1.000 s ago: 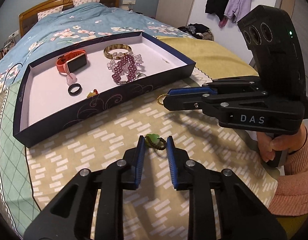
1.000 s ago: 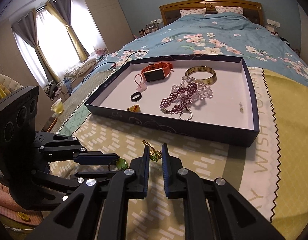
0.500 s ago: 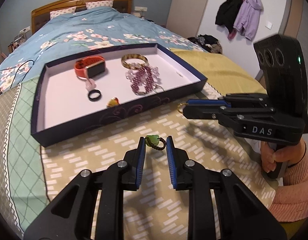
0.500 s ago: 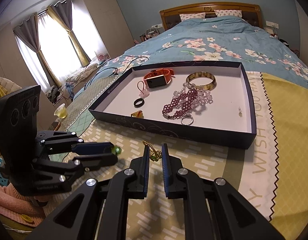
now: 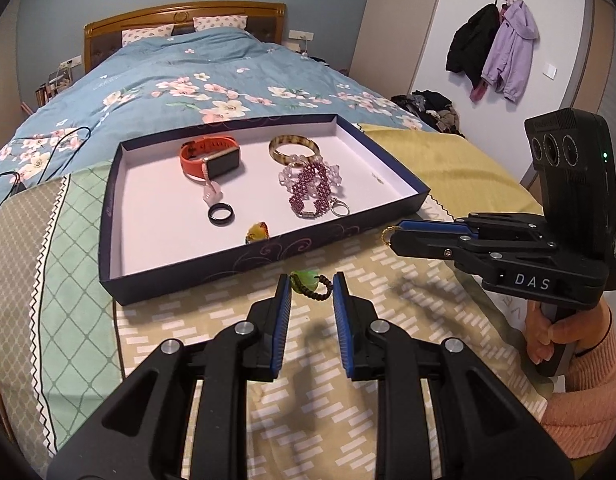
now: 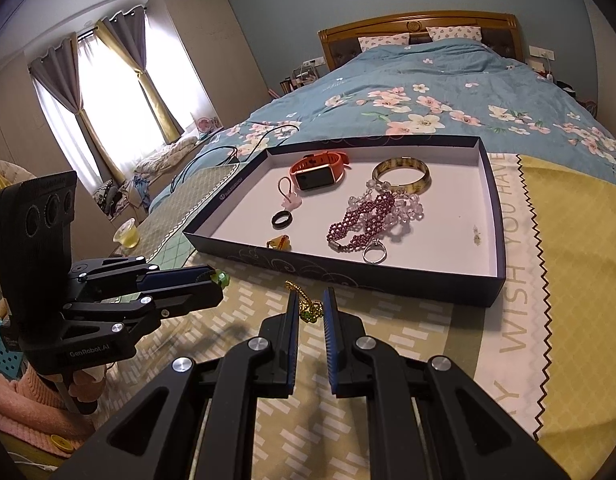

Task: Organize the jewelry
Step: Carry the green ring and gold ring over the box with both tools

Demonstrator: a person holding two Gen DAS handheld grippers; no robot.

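Observation:
A dark blue tray [image 5: 111, 216] [image 6: 492, 216] on the bed holds an orange watch [image 5: 209, 156] [image 6: 318, 172], an amber bangle [image 5: 293, 148], purple beads [image 5: 312, 192] [image 6: 364, 216], a black ring [image 5: 221, 214] and a silver ring [image 6: 374, 254]. My left gripper [image 5: 311, 286] is shut on a green-stone beaded bracelet [image 5: 305, 283], held above the cloth in front of the tray; it also shows in the right wrist view [image 6: 217, 278]. My right gripper [image 6: 311, 306] is shut on a gold chain with a green pendant [image 6: 308, 306]; its tip [image 5: 392, 236] is near the tray's front right.
The tray rests on patterned cloths [image 5: 408, 280] over a blue floral duvet [image 5: 211, 84]. A black cable [image 6: 243, 148] lies on the bed at the left. Coats [image 5: 496, 44] hang on the wall. A small amber piece [image 5: 257, 231] lies near the tray's front wall.
Both grippers have risen and pulled back from the tray with their pieces still held. The tray's contents have not moved.

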